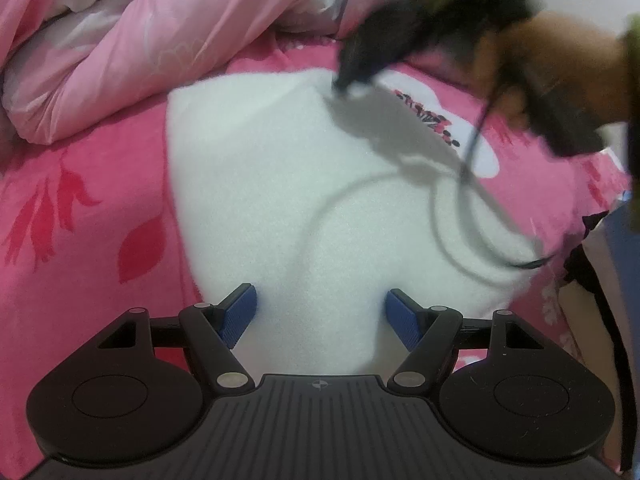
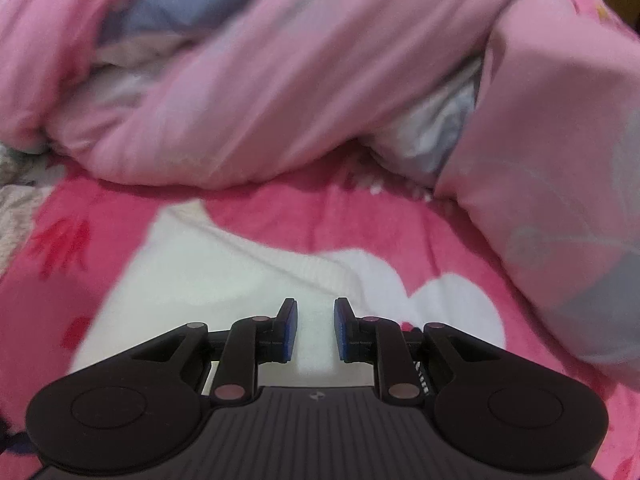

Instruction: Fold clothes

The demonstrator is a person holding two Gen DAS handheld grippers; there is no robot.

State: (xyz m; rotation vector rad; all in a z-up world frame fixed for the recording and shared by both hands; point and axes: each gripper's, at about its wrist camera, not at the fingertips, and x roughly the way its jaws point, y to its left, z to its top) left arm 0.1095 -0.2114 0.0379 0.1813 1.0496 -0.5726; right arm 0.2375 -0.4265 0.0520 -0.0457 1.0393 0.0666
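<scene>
On the pink floral bedsheet (image 1: 80,208) my white knit garment (image 1: 280,184) lies as a flat, compact slab, looking at least partly folded, with my left claw (image 1: 320,312) spread wide over it and my right claw (image 2: 316,330) parted, gripping nothing.

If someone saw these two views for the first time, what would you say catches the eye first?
Probably the white garment, spread flat on the bright pink floral bedsheet in the middle of the left wrist view. Next, the rumpled pink quilt heaped along the far side of the bed. Then the left hand-held gripper, its blue pads wide open over the garment's near edge, while the right hand-held gripper, narrower but open, hovers at a ribbed hem.
</scene>
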